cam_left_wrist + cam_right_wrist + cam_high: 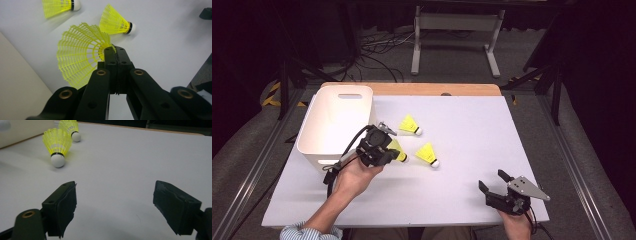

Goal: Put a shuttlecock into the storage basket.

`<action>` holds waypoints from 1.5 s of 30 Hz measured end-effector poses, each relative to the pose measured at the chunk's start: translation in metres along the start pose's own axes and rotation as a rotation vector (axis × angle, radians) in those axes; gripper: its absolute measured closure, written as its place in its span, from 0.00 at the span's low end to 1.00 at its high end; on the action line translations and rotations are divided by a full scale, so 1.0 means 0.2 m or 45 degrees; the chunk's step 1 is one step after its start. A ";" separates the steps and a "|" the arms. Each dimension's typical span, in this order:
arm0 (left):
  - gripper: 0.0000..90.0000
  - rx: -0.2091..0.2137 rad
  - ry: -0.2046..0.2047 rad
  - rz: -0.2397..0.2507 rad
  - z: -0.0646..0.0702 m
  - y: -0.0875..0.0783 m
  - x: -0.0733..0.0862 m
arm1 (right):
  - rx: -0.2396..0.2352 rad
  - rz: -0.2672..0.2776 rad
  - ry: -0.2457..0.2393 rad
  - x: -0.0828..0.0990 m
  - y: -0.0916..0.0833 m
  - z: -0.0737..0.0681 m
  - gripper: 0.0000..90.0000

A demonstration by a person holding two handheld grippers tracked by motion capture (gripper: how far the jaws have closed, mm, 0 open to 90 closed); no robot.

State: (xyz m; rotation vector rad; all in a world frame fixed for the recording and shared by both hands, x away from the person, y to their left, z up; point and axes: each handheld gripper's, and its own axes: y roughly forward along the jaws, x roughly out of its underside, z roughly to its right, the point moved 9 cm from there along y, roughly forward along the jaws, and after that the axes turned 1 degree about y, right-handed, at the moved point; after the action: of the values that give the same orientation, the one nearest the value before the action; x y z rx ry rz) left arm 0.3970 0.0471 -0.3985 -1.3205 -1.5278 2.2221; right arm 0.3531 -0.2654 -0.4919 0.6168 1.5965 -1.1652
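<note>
My left gripper (391, 150) hangs a little above the table beside the bin, shut on the skirt of a yellow shuttlecock (399, 151). In the left gripper view the black jaws (115, 51) pinch the edge of that mesh skirt (77, 62). Two more yellow shuttlecocks with white corks lie on the white table: one farther back (409, 125) (60, 5) (70, 127), one nearer (427, 153) (115, 22) (57, 145). My right gripper (493, 181) (115, 195) rests low at the table's front right, open, with nothing between its pads.
A white plastic bin (319, 100) (15, 80) (22, 130) with a handle slot stands at the table's left, close to my left hand. The white tabletop (462, 130) ends in a wooden strip at the back. Beyond it stand a metal frame and cables on the floor.
</note>
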 end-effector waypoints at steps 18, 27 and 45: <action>1.00 0.033 -0.027 0.042 -0.09 -0.12 -0.13 | -0.007 -0.002 0.010 0.00 0.00 0.00 0.21; 1.00 0.016 -0.042 0.071 -0.15 -0.19 -0.19 | -0.007 -0.006 0.015 0.00 0.00 0.01 0.21; 1.00 -0.007 -0.081 0.129 -0.29 -0.28 -0.20 | -0.007 -0.002 0.013 0.00 0.00 0.00 0.21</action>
State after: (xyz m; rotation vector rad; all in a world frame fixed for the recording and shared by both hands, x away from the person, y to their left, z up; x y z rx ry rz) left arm 0.4433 0.0909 -0.3360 -1.3701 -1.5210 2.3442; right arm 0.3533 -0.2659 -0.4921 0.6187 1.6085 -1.1607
